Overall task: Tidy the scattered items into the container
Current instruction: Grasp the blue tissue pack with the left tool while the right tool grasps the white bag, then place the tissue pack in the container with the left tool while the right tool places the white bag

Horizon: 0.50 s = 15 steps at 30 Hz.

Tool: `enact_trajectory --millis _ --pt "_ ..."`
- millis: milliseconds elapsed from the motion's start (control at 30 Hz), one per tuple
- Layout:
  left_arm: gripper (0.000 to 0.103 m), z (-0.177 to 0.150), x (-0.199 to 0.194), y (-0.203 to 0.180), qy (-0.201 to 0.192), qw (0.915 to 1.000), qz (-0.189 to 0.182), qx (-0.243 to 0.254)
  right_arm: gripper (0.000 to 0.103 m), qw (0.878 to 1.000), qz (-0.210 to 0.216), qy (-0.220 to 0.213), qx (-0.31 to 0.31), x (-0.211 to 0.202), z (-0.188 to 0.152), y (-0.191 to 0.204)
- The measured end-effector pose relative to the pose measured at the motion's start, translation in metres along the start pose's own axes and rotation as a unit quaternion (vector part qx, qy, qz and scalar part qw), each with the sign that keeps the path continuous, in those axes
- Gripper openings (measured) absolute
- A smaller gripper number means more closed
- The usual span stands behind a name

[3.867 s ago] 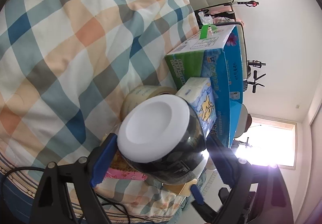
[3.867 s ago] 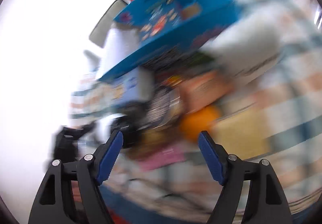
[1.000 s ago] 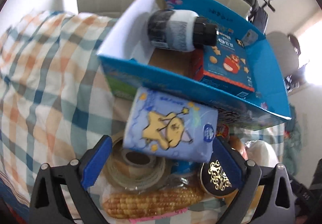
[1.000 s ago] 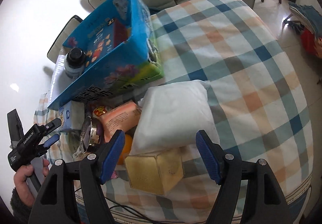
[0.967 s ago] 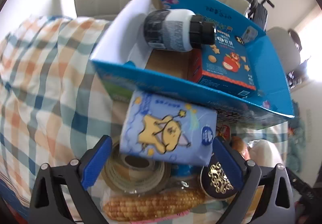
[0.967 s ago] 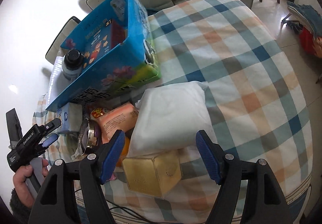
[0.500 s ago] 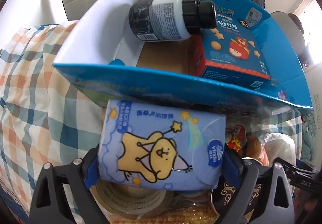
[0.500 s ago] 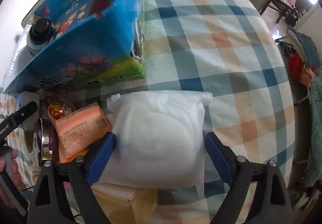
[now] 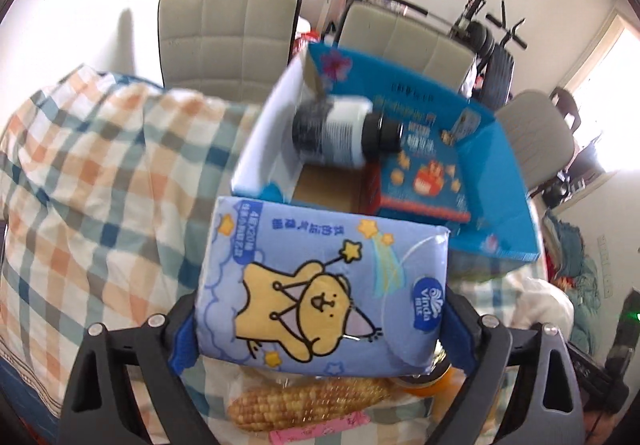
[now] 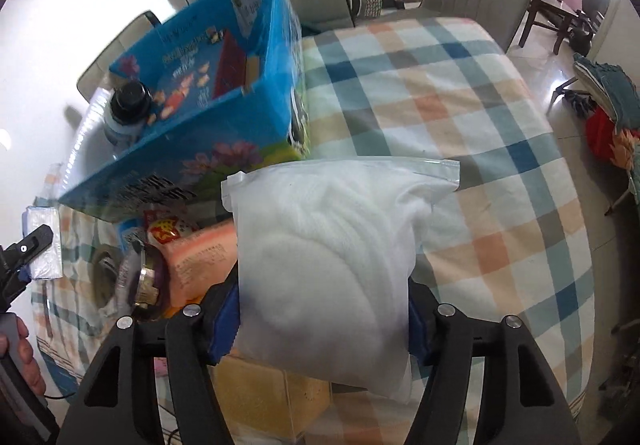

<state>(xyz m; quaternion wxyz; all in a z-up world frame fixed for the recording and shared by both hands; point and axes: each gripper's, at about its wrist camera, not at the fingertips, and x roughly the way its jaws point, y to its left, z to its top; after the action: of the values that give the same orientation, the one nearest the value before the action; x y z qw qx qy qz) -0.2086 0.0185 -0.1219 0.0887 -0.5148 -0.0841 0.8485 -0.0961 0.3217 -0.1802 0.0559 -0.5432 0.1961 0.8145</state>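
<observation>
My left gripper (image 9: 320, 321) is shut on a blue tissue pack with a yellow cartoon dog (image 9: 316, 285), held above the table in front of the blue cardboard box (image 9: 508, 181). The box holds a dark bottle (image 9: 340, 135) lying on its side and a blue cracker box (image 9: 424, 177). My right gripper (image 10: 322, 317) is shut on a white zip bag of soft white stuff (image 10: 332, 245), lifted off the table beside the blue box (image 10: 192, 149).
A corn cob (image 9: 308, 405), pink packet (image 9: 320, 431) and orange item (image 9: 436, 389) lie under the tissue pack. An orange packet (image 10: 200, 265), a gold-lidded jar (image 10: 140, 281) and a yellow block (image 10: 268, 401) lie on the checked cloth (image 10: 480, 125). Chairs stand behind the table.
Both grippers closed on their items and lifted them: the left raised the tissue pack toward the box, the right picked the white bag off the table.
</observation>
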Motion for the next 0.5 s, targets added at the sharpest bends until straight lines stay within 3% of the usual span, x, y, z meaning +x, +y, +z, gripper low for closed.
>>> enact_trajectory --millis 133,233,333,500 --pt "0.095 0.048 0.001 -0.005 -0.024 0.9997 -0.007 0.002 0.068 0.998 0.035 -0.059 0.005 -0.055 0.031 0.009" --pt "0.095 0.083 0.024 -0.01 -0.019 0.9998 0.001 0.011 0.068 0.995 0.064 -0.08 -0.011 -0.066 0.072 0.032" --pt "0.095 0.114 0.053 -0.014 -0.006 0.9999 0.006 0.009 0.068 0.994 0.055 -0.089 -0.037 -0.048 0.118 0.062" --pt "0.095 0.164 0.103 -0.025 0.021 0.9995 0.015 0.019 0.068 0.996 0.057 -0.05 -0.036 0.009 0.181 0.096"
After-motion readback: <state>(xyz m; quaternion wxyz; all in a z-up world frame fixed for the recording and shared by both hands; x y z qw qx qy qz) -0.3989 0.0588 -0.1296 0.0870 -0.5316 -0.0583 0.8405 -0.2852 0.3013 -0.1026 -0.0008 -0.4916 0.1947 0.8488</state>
